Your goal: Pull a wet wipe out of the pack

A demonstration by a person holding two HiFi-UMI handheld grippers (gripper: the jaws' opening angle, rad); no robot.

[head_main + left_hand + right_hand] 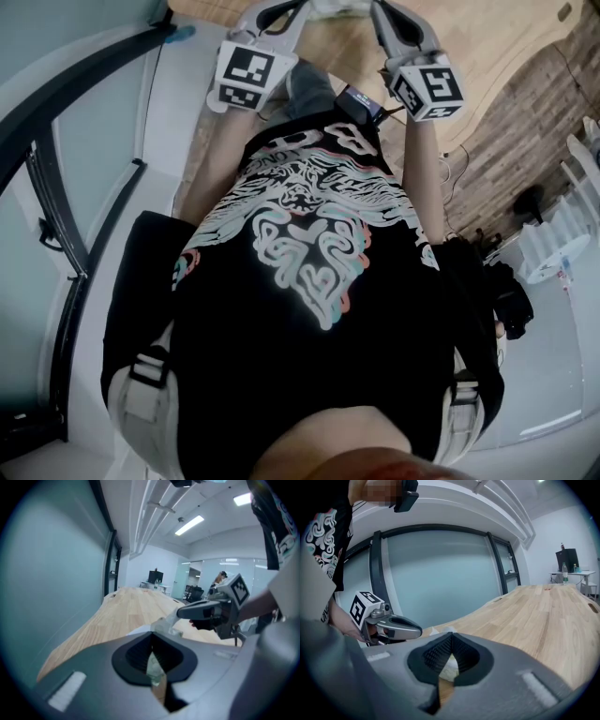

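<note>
A person in a black printed T-shirt (309, 309) holds two grippers out over a long wooden table (124, 609), their tips drawn in close to each other above the table's near end. The left gripper (151, 635) has its jaws closed tip to tip. The wet wipe pack (164, 624), pale and partly see-through, sits just beyond those tips, and more of its pale surface shows through the gap lower down between the jaws. The right gripper (451, 637) is likewise closed, its tips meeting right at the white top of the pack. Seen from the left gripper, the right one comes in from the right side and its tip touches the pack's raised edge. Seen from the right gripper, the left one comes in from the left, its tip just beside the pack. Whether either pair of jaws pinches the plastic or a wipe cannot be told. A glass wall (440, 569) runs beyond the table, behind the left gripper.
</note>
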